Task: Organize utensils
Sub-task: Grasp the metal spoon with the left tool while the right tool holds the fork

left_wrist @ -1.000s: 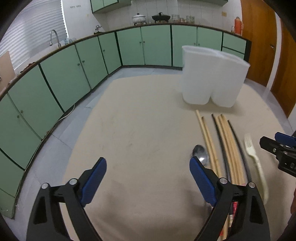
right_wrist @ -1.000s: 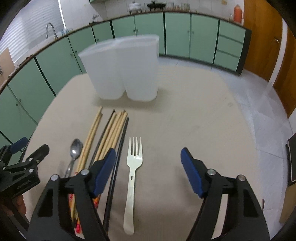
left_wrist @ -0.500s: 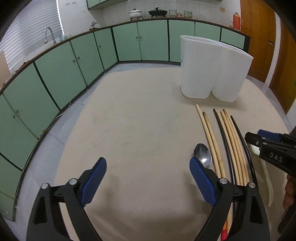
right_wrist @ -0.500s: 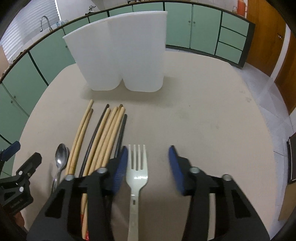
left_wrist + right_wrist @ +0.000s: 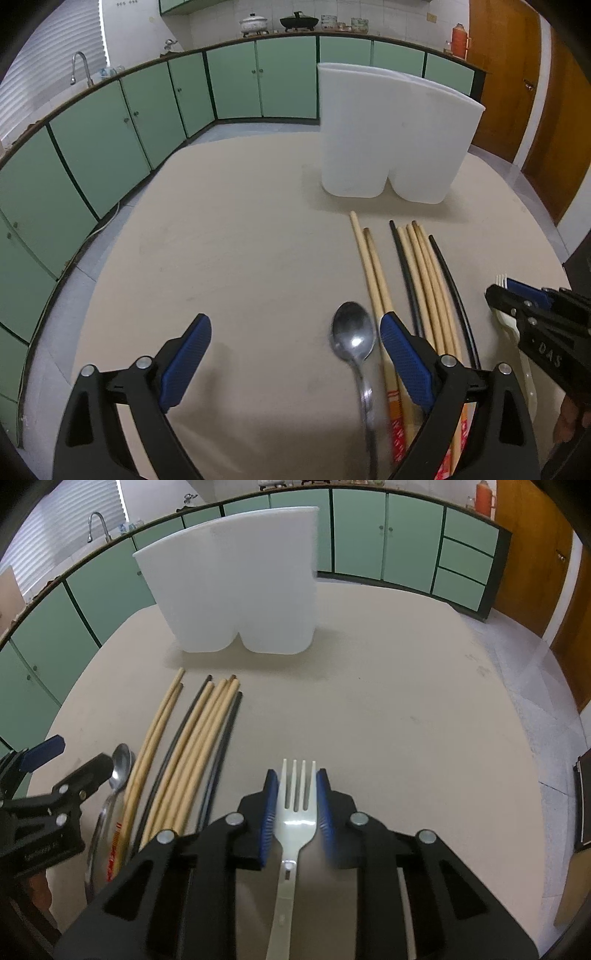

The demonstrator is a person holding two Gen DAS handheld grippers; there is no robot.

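Note:
A white plastic fork (image 5: 297, 808) lies on the beige table (image 5: 388, 720). My right gripper (image 5: 295, 801) is over it with its jaws closing, and both blue pads meet the edges of the fork's head. A metal spoon (image 5: 352, 334) lies between the fingers of my open left gripper (image 5: 295, 325), close to the right pad (image 5: 402, 354), untouched. Wooden and black chopsticks (image 5: 428, 280) lie in a row between spoon and fork. The white two-part holder (image 5: 391, 140) stands upright beyond them. The left gripper (image 5: 79, 753) shows at the left edge of the right wrist view.
Green cabinets (image 5: 110, 147) curve around the room behind the table. A wooden door (image 5: 554, 110) is at the right. A dark flat object (image 5: 583, 797) sits past the table's right edge. Bare tabletop stretches left of the spoon and right of the fork.
The right jaws narrowed from wide to flanking the fork's head as the gripper came down onto it. The left gripper drifted right, so the spoon now lies between its fingers.

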